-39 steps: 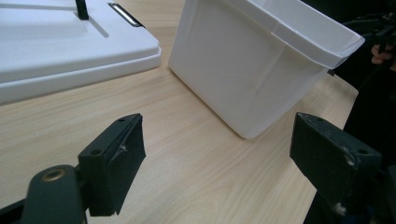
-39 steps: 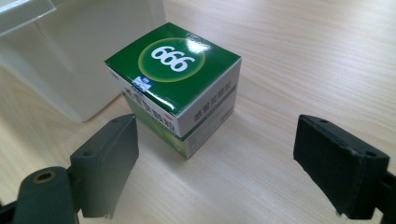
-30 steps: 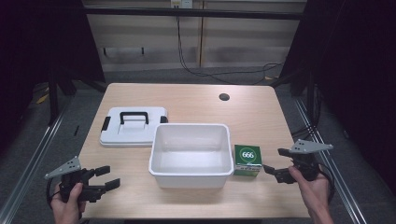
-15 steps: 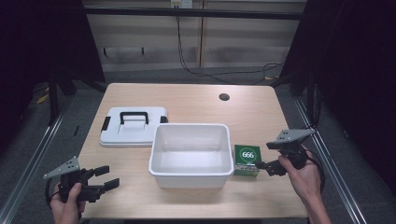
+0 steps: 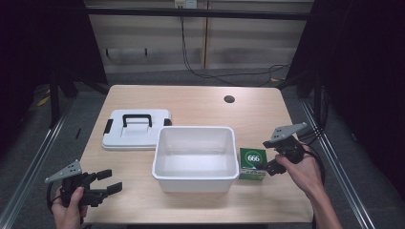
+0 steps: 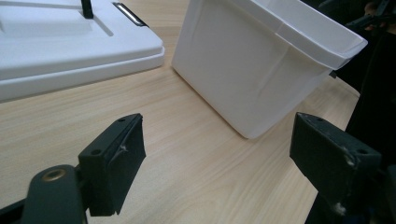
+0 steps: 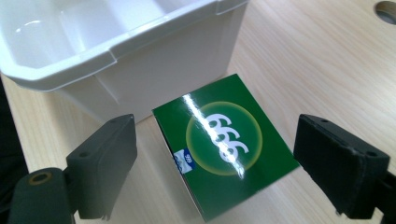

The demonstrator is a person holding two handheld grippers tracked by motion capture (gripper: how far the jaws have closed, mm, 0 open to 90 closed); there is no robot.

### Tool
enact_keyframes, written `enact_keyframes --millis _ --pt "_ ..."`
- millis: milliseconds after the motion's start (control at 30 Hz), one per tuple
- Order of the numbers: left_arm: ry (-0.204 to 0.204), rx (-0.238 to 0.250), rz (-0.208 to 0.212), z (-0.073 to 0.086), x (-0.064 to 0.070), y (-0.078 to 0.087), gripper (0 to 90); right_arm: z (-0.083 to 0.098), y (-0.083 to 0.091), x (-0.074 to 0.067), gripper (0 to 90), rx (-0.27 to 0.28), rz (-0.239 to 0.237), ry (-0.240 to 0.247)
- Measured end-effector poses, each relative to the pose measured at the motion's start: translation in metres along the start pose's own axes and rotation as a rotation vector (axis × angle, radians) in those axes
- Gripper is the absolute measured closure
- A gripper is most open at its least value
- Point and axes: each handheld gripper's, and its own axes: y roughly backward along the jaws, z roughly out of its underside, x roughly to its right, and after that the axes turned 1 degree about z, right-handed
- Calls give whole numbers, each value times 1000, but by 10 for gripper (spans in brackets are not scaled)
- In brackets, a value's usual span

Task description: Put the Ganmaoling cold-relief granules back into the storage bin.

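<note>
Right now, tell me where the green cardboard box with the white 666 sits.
In the high view the green cardboard box sits on the table right of the white plastic bin, with the open right gripper just beside it.

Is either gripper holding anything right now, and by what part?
Nothing is held. The right gripper is open, jaws either side of the green box without touching. The left gripper is open over bare table.

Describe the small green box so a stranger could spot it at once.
Find the open white plastic bin in the middle of the light wooden table. The small green cardboard box sits against its right side, beside the right gripper. It is the table's one green thing, marked 666.
</note>
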Motion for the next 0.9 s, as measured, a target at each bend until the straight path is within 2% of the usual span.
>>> enact_keyframes --millis 233,400,500,633,767,833,867,900 --pt "0 -2 -2 0 0 0 180 -12 -6 6 127 -82 -56 90" --pt "-1 -4 1 0 0 0 181 -21 -10 11 121 -113 -61 113" --pt "2 -2 2 0 0 0 180 -25 -13 13 128 -163 -73 125" --pt "2 -2 -1 0 0 0 181 -32 -18 16 182 -209 -107 113" --pt "0 -7 -2 0 0 -1 185 -36 -24 22 182 -246 -109 104" --pt "2 -6 -3 0 0 0 185 -37 -27 22 166 -258 -101 133" --pt "4 -5 -2 0 -1 0 185 -38 -29 22 149 -276 -124 153" --pt "5 -5 -2 0 -1 0 185 -38 -31 22 138 -276 -124 165"
